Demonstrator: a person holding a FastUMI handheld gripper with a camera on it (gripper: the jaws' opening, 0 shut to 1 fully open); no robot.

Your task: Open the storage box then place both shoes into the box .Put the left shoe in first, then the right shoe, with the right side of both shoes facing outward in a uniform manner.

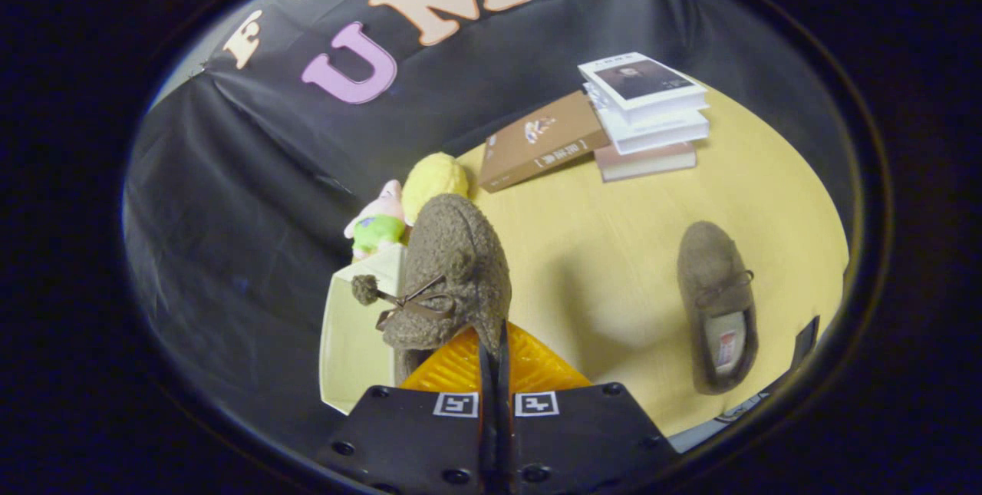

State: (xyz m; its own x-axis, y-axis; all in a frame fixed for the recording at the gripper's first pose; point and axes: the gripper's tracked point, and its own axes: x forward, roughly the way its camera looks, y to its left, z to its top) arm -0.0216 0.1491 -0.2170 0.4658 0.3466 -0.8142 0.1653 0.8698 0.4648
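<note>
Across the right half and centre of the frame we see the yellow tabletop [614, 249], the largest surface here, with the dark cloth wall of the booth rising behind it in the upper left. At lower centre, the tongs [495, 361] are pressed nearly together, only a thin slit between their fingers, and they pinch the rear edge of a fuzzy brown shoe [449, 272] held upright, toe pointing up and away from us. A thin bow with a small pompom [364, 289] hangs off its left side. Just behind and below that shoe, at lower left of centre, stands the storage box [349, 334], pale cream on its side wall, with an orange ribbed panel [529, 364] showing right beside the fingers; we cannot tell whether that panel is the lid or a wall of the box. The held shoe sits over the box, and whether it touches the box we cannot tell. Lying flat on the tabletop at right, well apart from the tongs, is the second shoe [717, 315], opening upward, its toe pointing toward the back. At upper right we see a stack of books [648, 115], with a brown book [541, 142] leaning against it on the left. Beyond the held shoe sit a yellow plush ball [433, 176] and a small pink and green plush toy [377, 220].
</note>
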